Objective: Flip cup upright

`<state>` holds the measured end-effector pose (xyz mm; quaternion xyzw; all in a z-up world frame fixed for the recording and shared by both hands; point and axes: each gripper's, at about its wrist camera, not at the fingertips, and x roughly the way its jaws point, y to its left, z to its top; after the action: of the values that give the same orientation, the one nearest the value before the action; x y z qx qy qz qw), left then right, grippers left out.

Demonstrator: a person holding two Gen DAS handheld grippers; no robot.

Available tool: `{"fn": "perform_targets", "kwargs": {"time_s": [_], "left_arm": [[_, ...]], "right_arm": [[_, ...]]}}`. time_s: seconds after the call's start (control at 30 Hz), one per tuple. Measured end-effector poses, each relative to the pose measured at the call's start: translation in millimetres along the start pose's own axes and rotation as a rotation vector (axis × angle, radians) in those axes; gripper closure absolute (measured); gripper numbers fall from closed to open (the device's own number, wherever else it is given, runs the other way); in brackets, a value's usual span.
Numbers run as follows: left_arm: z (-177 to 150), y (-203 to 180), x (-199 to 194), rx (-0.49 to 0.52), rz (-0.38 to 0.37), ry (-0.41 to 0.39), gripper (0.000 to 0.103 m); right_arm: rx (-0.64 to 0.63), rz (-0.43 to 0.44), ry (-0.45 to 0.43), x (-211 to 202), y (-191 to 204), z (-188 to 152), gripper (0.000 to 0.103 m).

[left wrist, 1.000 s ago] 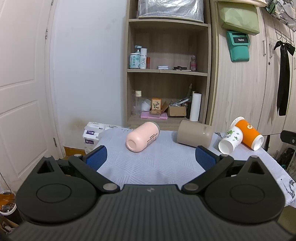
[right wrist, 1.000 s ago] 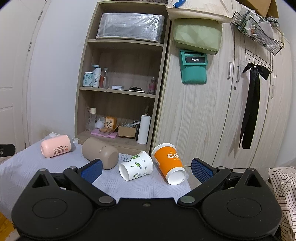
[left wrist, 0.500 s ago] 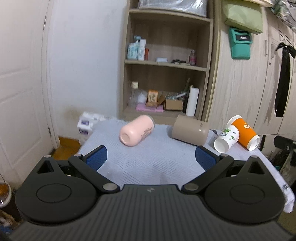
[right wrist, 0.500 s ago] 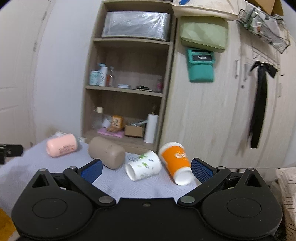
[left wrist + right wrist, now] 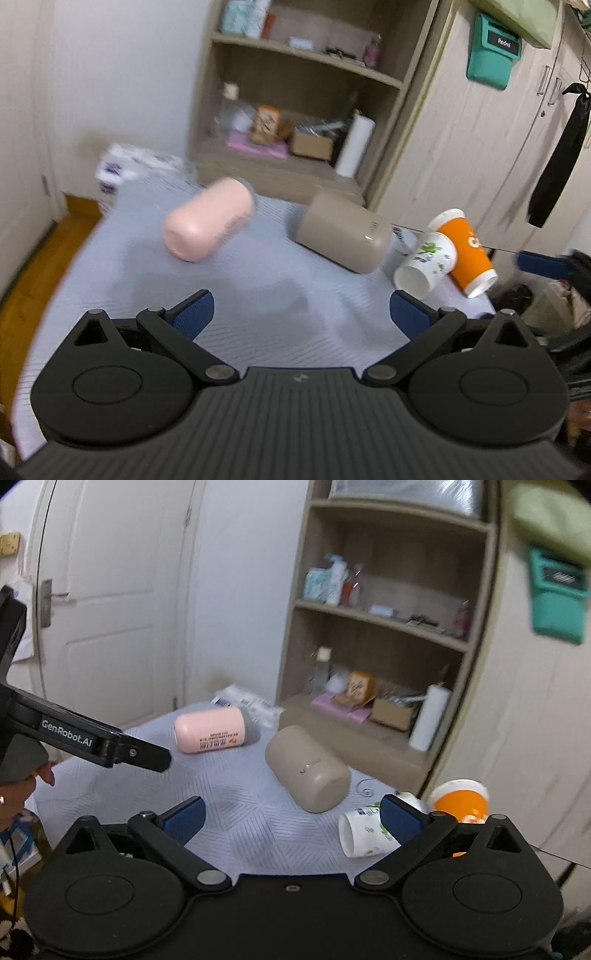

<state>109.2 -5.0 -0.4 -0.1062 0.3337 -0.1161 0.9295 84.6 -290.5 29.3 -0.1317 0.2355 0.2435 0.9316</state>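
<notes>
Several cups lie on their sides on the table's pale blue cloth (image 5: 258,295): a pink cup (image 5: 208,229), a beige cup (image 5: 345,238), a white paper cup with a leaf print (image 5: 424,264) and an orange paper cup (image 5: 467,253). My left gripper (image 5: 301,317) is open and empty above the cloth, short of the cups. My right gripper (image 5: 291,816) is open and empty, with the beige cup (image 5: 306,768) just ahead, the pink cup (image 5: 210,729) farther left, and the white cup (image 5: 364,834) and orange cup (image 5: 460,801) at its right finger.
A wooden shelf unit (image 5: 295,110) with bottles, boxes and a paper roll stands behind the table, a wardrobe (image 5: 480,147) to its right. A white door (image 5: 103,609) is at the left. The left gripper's arm (image 5: 92,742) reaches in from the left in the right wrist view.
Both grippers have moved forward and tilted down over the table. The right one has swung left toward the beige cup. The cups have not moved.
</notes>
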Motion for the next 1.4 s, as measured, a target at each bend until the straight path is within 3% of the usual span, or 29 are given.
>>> {"fn": "perform_targets", "kwargs": {"time_s": [0.23,0.37,0.43,0.67,0.9,0.97,1.0,1.03,1.3,1.4], "left_arm": [[10.6,0.2,58.0,-0.111,-0.063,0.062,0.0],[7.1,1.3,83.6,-0.164,-0.098,0.087,0.002],[6.5,-0.8,93.0,-0.142,-0.115,0.094,0.002],[14.3,4.7,112.2,-0.176,-0.121,0.074,0.003],[17.1,21.5,123.3,-0.289,-0.159,0.061,0.003],[16.4,25.3,126.4,-0.311,-0.154,0.061,0.003],[15.7,26.9,127.5,-0.321,-0.151,0.06,0.003],[15.4,28.5,128.7,-0.332,-0.156,0.059,0.003],[11.1,39.3,127.3,-0.408,-0.208,0.063,0.003],[7.2,39.1,121.0,-0.427,-0.198,0.048,0.003]], "right_arm": [[-0.148,0.112,0.073,58.2,-9.0,15.7,0.005],[-0.213,0.132,0.142,90.1,-13.1,22.1,0.005],[-0.242,0.124,0.189,105.2,-16.9,24.5,0.005],[-0.272,0.138,0.217,142.2,-28.0,26.4,0.005],[-0.418,0.151,0.2,167.3,-24.9,28.0,0.005],[-0.41,0.159,0.223,174.0,-26.5,30.9,0.01],[-0.402,0.162,0.236,176.5,-27.3,32.0,0.019],[-0.394,0.169,0.25,179.2,-28.2,32.8,0.021],[-0.268,0.15,0.298,176.7,-23.0,40.8,0.021],[-0.221,0.189,0.301,170.1,-19.8,44.8,0.021]]}}
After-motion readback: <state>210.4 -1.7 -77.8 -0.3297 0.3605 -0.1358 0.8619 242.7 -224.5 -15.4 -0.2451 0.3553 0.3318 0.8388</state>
